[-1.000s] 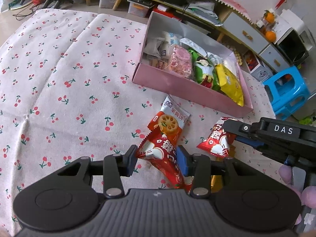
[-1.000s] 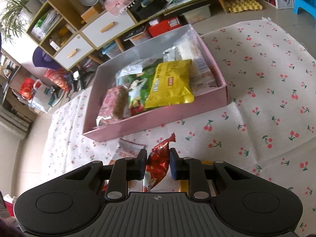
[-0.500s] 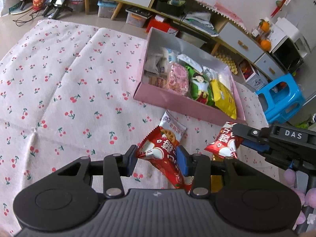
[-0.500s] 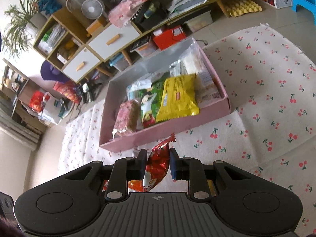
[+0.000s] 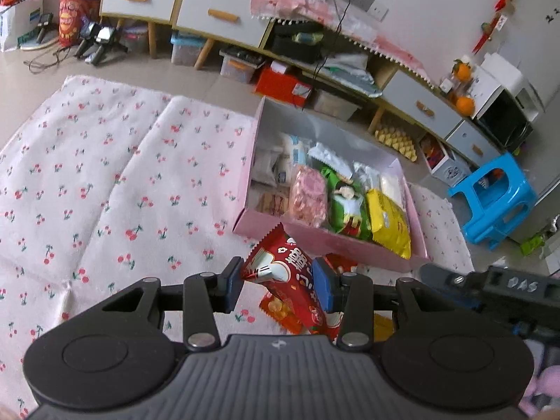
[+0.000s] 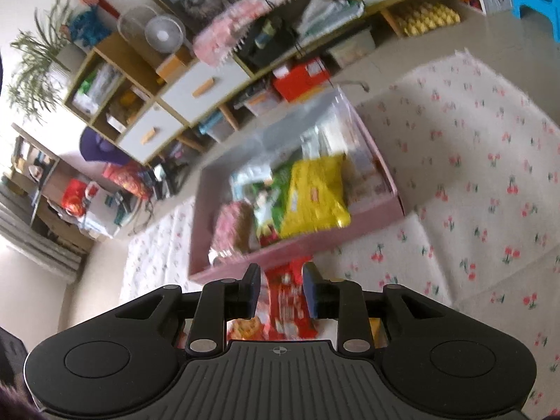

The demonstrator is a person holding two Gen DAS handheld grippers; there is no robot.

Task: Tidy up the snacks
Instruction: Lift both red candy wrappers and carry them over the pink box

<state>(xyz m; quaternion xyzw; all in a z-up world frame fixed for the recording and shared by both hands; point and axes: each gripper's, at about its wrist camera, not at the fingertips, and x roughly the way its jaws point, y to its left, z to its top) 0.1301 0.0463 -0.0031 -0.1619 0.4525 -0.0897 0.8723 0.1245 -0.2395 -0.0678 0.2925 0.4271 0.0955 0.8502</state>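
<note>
step: carrying to pink box [image 5: 329, 241] | left tongs [image 5: 276, 287] clamped red snack packet [image 5: 290, 280] | right tongs [image 6: 281, 290] clamped red pack [image 6: 288, 294] | next: lower both inside

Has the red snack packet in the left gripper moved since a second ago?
Yes. The red snack packet rose off the cherry cloth, its tip now overlapping the pink box.

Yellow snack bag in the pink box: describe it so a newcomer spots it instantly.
Find the long pink cardboard box on the cherry-print cloth. The glossy yellow snack bag lies at its right end, beside the green packet; it is the only solid yellow one.
</note>
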